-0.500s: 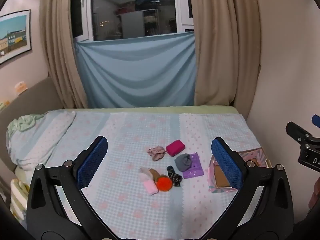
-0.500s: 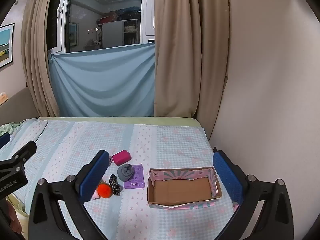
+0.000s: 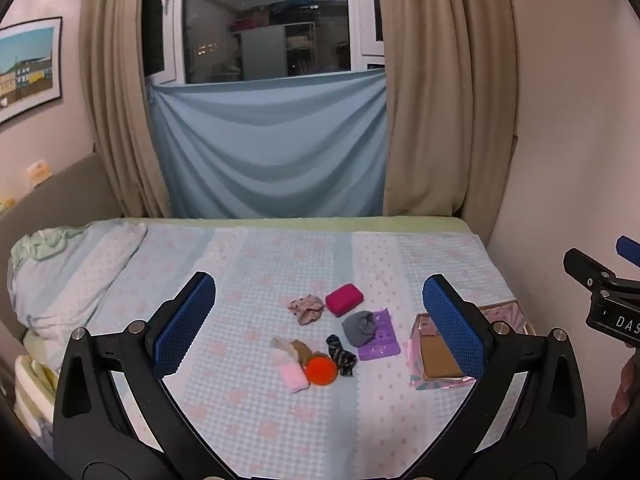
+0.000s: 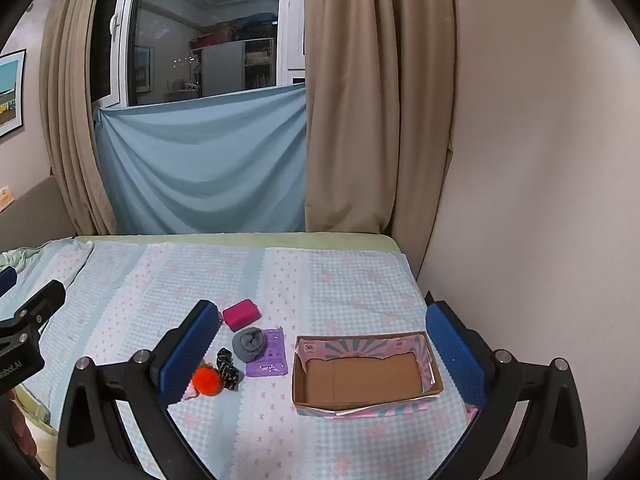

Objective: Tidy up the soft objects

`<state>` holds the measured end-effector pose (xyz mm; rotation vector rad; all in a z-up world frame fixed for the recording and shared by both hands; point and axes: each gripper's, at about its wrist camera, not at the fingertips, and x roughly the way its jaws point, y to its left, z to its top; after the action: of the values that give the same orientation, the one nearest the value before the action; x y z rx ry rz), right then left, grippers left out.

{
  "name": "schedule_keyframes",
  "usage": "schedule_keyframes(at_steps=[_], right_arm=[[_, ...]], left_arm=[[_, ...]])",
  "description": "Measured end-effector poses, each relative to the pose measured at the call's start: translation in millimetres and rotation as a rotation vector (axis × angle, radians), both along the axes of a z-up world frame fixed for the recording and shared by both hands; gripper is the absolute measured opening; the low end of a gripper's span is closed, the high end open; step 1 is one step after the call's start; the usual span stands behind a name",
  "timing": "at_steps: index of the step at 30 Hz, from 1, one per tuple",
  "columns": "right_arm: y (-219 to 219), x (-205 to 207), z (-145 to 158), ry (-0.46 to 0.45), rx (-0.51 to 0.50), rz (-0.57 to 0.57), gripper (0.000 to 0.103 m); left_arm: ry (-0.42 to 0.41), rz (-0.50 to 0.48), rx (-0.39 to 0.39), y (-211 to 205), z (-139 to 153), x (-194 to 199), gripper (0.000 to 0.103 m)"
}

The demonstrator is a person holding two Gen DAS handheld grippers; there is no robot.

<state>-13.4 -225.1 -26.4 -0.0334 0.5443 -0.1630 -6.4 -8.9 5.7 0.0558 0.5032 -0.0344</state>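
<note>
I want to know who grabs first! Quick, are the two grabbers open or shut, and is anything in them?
Left gripper: open, holding nothing.
Right gripper: open, holding nothing.

A bed with a pale blue checked cover stands against a plain cream wall. Behind it, beige curtains frame a dark window that mirrors a ceiling lamp; a blue cloth covers its lower half. A framed picture hangs at left.
</note>
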Motion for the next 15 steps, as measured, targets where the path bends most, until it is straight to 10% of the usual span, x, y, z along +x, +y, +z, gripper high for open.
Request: schedule_keyframes(at_steps=[15], right_arm=[[-1.8, -1.2, -1.5, 0.001, 0.018, -0.018, 0.103]], left_arm=[[0.020, 0.005, 0.016, -2.0, -9.3, 4.7, 0.103]])
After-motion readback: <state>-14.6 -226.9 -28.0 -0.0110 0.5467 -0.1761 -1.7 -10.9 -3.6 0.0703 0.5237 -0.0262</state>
